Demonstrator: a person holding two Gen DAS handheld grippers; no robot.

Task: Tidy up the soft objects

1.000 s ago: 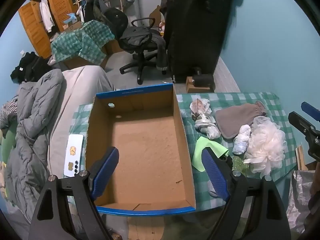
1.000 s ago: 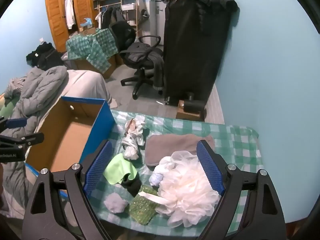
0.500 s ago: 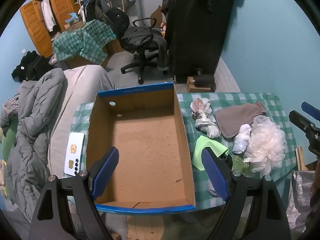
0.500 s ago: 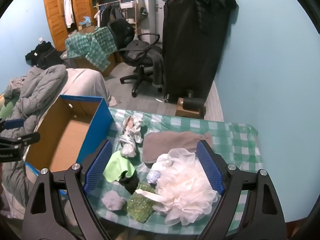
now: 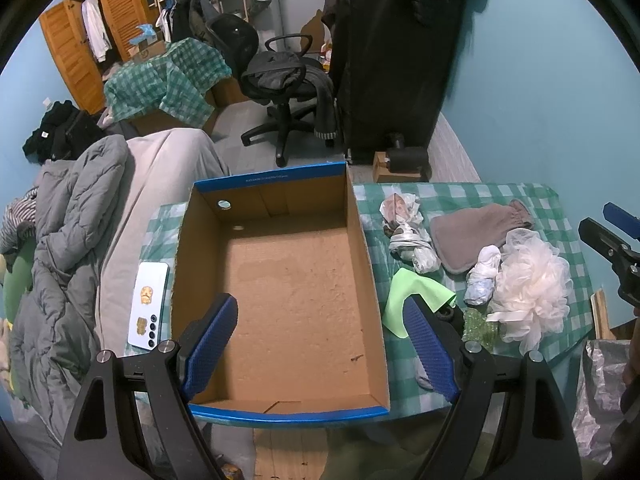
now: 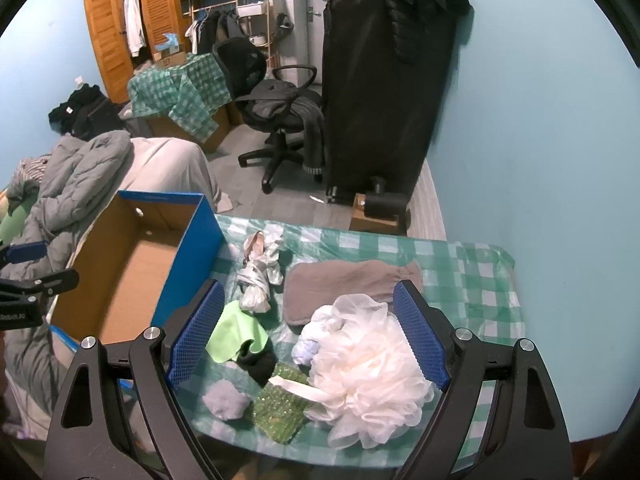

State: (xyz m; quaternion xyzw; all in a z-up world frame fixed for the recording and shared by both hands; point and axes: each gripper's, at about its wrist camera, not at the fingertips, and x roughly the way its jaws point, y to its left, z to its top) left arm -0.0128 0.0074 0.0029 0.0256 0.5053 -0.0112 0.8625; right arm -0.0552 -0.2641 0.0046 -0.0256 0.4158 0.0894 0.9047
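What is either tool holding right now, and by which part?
Nothing. The left tool is open above the empty cardboard box; the right tool is open over the white bath pouf, not touching it.

Both views are evenly lit by soft, cool indoor light — shadows stay faint, with only a dull one beside the black wardrobe (image 6: 380, 92) on the blue wall (image 6: 540, 140). Focus is sharp across the middle. Fisheye bending curves straight lines toward the edges — black vignette fills the corners. No strong glare shows.
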